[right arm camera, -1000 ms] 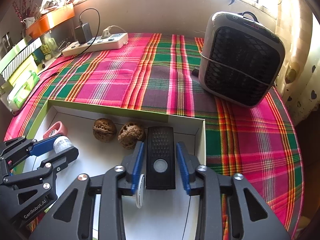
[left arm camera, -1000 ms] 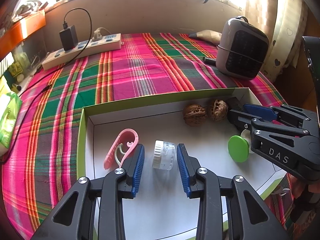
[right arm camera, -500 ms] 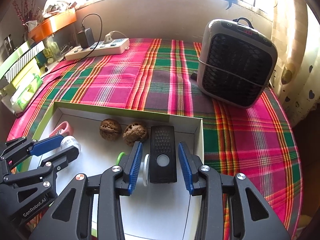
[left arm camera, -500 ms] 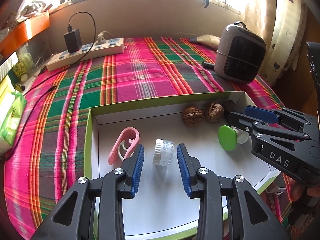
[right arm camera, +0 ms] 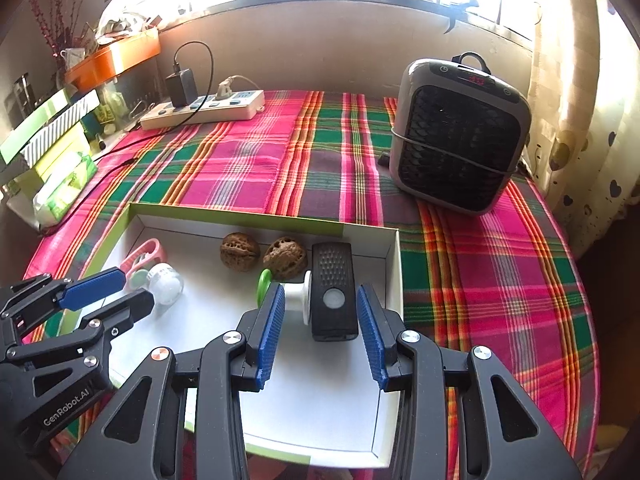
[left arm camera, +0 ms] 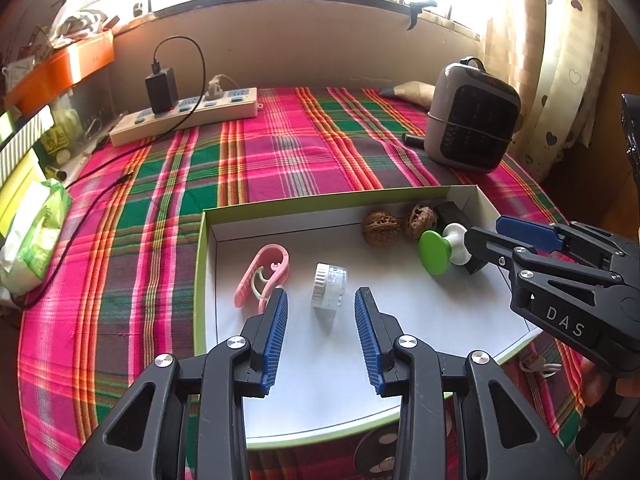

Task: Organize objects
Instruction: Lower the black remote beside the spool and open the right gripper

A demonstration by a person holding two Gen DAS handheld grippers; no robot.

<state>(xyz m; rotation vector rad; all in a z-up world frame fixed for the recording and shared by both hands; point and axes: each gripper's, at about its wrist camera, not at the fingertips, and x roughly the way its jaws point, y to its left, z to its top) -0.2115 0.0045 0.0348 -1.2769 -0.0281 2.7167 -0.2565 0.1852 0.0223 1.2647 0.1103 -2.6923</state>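
My left gripper [left arm camera: 321, 300] hangs over the white tray [left arm camera: 328, 376], fingers apart after just widening, the small clear jar [left arm camera: 329, 287] lying on its side on the tray floor ahead, between the tips but untouched. My right gripper [right arm camera: 321, 294] has its fingers apart too, either side of the black remote [right arm camera: 334, 292], not pressing it. A green-and-white knob [right arm camera: 288, 294] lies just left of the remote. Beyond sit two walnuts [right arm camera: 262, 255] and a pink clip [left arm camera: 262, 276]. Farther off on the plaid surface [left arm camera: 288, 152] stand a heater [right arm camera: 458, 136] and a power strip [left arm camera: 188, 114].
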